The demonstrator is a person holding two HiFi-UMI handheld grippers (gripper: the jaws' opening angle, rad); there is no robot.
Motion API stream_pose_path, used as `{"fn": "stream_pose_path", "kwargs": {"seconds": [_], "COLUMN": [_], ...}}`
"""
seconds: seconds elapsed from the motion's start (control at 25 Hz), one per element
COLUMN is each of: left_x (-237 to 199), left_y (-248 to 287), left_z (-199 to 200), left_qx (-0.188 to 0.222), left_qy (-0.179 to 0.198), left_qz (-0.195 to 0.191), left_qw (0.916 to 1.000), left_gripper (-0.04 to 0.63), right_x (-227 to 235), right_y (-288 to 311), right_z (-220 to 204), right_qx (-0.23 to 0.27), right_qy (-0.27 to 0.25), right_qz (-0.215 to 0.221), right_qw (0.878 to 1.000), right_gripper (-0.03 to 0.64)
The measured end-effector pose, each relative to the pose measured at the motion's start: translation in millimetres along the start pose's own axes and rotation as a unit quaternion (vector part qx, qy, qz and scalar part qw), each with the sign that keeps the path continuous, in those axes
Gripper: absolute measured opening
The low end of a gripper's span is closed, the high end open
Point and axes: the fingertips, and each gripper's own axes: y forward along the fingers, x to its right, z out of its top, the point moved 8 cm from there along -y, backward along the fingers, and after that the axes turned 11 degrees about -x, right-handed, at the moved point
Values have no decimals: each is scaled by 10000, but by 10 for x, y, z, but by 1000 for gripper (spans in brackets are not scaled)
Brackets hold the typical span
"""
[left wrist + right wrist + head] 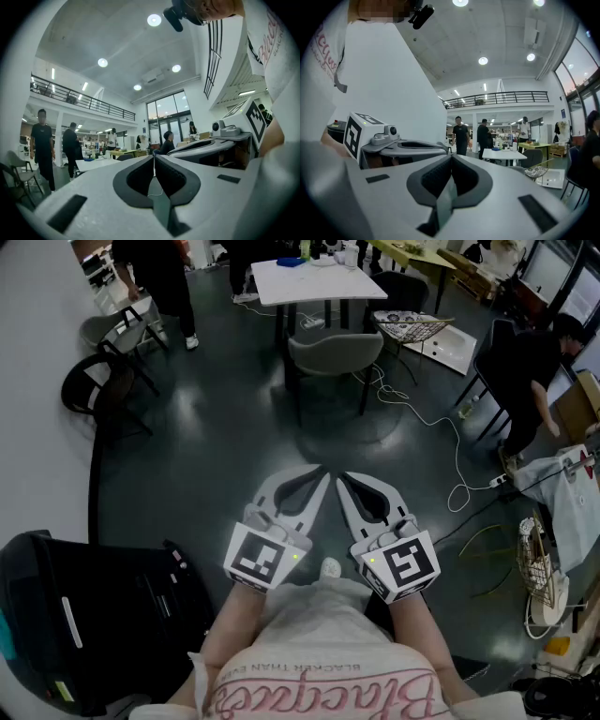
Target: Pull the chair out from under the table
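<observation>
Dark glossy floor [216, 451] lies between you and the white table [314, 282]. The grey chair [335, 351] sits tucked at the table's near edge, well apart from you. Your left gripper [322, 472] and right gripper [341, 477] are pressed together, holding nothing. You're only starting, I'd judge: approach the table, spread the jaws, then take the backrest.

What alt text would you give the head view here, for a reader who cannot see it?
Seen from above, the person's left gripper and right gripper are held side by side, both shut and empty, aimed at a grey chair tucked against a white table across a dark floor. Other people stand nearby.
</observation>
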Motion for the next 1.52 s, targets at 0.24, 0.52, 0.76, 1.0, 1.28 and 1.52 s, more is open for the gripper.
{"fn": "stream_pose_path", "kwargs": {"seconds": [0.24,0.52,0.76,1.0,1.28,1.52], "left_x": [12,78,112,22,-256,-665], "left_y": [307,794,1075,1318,1664,2153], "left_z": [50,139,137,162,167,204], "left_qx": [-32,-112,-211,-329,-377,-430], "left_qy": [213,4,70,14,103,87], "left_qz": [-17,121,234,335,320,218], "left_qw": [9998,9999,9995,9989,9987,9988], "left_gripper": [5,5,5,5,5,5], "right_x": [312,804,1141,1416,1753,2215], "right_y": [8,32,48,175,443,827], "right_z": [-21,-76,-155,-145,-143,-73], "right_qx": [-18,-68,-52,33,58,-23], "right_qy": [32,52,187,248,360,479], "right_qz": [10,246,388,504,453,308], "right_qw": [10000,9997,9991,9984,9983,9984], "right_gripper": [5,5,5,5,5,6]}}
